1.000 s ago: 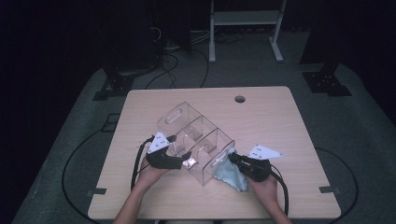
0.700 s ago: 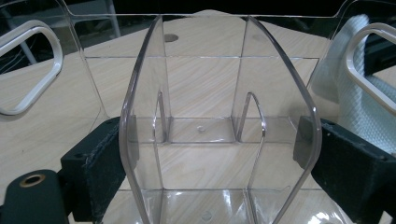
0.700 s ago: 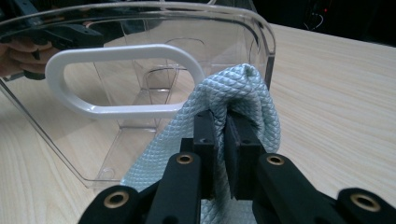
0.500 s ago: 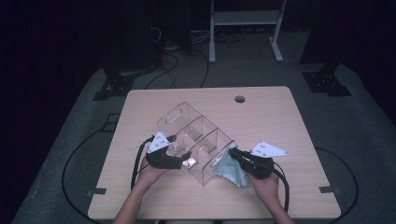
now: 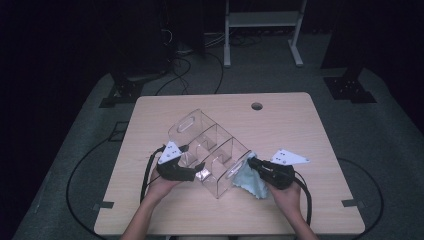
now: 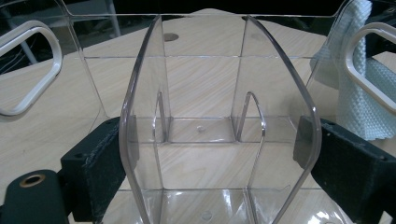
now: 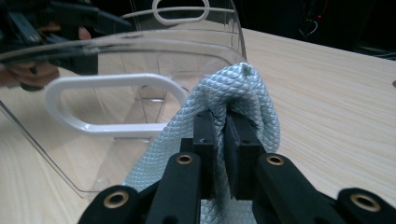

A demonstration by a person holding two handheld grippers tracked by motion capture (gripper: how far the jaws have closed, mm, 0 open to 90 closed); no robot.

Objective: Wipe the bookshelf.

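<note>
You are steadying the clear organizer (image 5: 212, 150) at the table's (image 5: 320, 130) near middle, your left gripper (image 6: 212, 158) clamping its side wall, while your right gripper (image 7: 223, 135), pinching the pale blue cloth (image 7: 243, 88), is hiding its folded middle against the organizer's end.

Left gripper (image 5: 199, 171) jaws wide, right gripper (image 5: 251, 162) jaws closed

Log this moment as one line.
left claw: clamps organizer wall | right claw: shut on cloth, against organizer end | table
</note>
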